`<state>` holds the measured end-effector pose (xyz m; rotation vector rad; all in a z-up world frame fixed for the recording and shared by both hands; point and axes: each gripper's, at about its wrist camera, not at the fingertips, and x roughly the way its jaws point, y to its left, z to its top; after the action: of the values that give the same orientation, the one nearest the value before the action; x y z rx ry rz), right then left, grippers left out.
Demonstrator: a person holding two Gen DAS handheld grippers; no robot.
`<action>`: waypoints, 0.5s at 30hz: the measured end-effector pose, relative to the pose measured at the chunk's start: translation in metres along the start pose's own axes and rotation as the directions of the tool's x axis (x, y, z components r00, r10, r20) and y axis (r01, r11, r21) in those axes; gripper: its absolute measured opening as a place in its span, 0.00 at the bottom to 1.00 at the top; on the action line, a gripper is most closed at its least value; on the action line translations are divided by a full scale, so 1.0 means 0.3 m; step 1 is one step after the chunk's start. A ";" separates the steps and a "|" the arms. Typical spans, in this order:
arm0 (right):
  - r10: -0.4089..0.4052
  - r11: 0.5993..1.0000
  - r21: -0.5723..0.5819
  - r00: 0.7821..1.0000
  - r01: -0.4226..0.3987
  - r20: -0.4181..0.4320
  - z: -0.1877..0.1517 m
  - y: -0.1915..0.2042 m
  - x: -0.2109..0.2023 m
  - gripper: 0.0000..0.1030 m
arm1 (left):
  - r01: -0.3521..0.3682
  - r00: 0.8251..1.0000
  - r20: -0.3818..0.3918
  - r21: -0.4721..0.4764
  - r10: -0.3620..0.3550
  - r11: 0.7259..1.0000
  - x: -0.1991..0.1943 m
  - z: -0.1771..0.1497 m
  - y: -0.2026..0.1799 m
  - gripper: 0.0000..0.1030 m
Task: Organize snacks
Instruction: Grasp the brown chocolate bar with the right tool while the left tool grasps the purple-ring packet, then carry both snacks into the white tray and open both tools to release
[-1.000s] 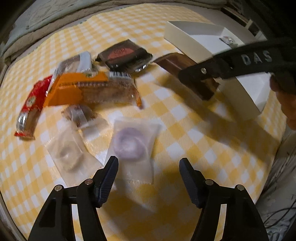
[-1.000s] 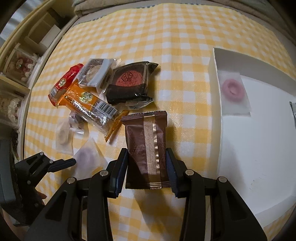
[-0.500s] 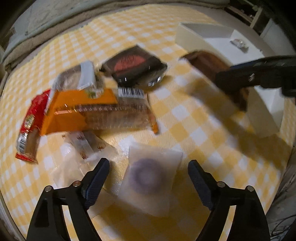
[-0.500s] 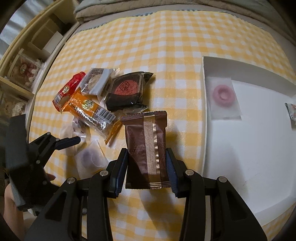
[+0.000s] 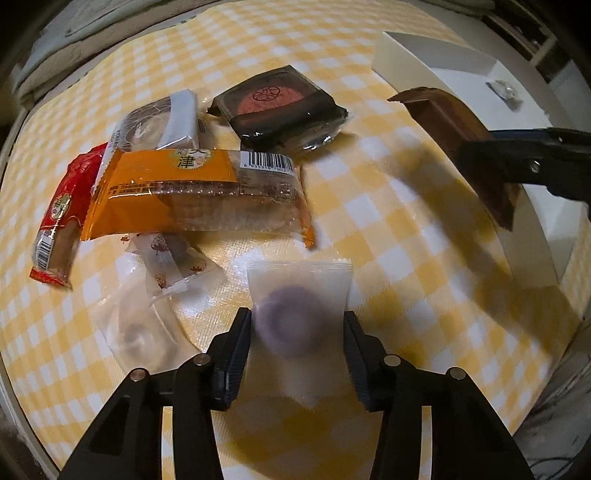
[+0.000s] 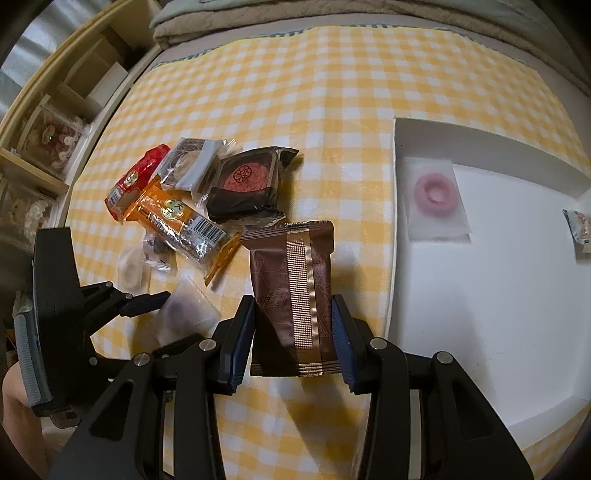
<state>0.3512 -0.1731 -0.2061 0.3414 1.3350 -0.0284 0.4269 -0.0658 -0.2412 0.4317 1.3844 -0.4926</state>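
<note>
Right wrist view: our right tool [image 6: 293, 328] clamps a brown foil snack pouch [image 6: 291, 288]; our left tool [image 5: 297, 339] pinches a frosted purple-ring sachet [image 5: 297, 321].

A yellow-and-white checked cloth [image 6: 332, 92] covers the bench. Folded bedding [image 6: 332, 14] lies along its far edge. At the left, a pale wooden shelf [image 6: 48, 122] holds clear boxes. The light is dim and warm.

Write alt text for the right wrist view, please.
The right claw grips a brown packet above a yellow checked cloth. More snacks lie piled left; a white tray holding a pink ring sweet sits right.
</note>
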 end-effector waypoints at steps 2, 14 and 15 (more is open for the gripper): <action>-0.001 1.000 -0.008 1.000 0.001 0.010 -0.004 0.005 -0.011 0.40 | -0.011 1.000 0.002 -0.008 0.011 1.000 -0.006 0.005 -0.010 0.43; 0.000 0.998 -0.069 0.986 0.012 0.167 -0.004 0.003 -0.164 0.40 | 0.093 0.951 0.305 -0.143 -0.045 0.985 -0.311 0.004 -0.039 0.40; -0.001 0.997 -0.070 0.984 0.014 0.180 -0.005 -0.001 -0.177 0.40 | 0.100 0.945 0.324 -0.154 -0.045 0.983 -0.328 -0.001 -0.042 0.40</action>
<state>0.3369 -0.1823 -0.1559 0.2671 1.1557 -0.0181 0.4082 -0.0684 -0.1438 0.1529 1.1189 -0.4779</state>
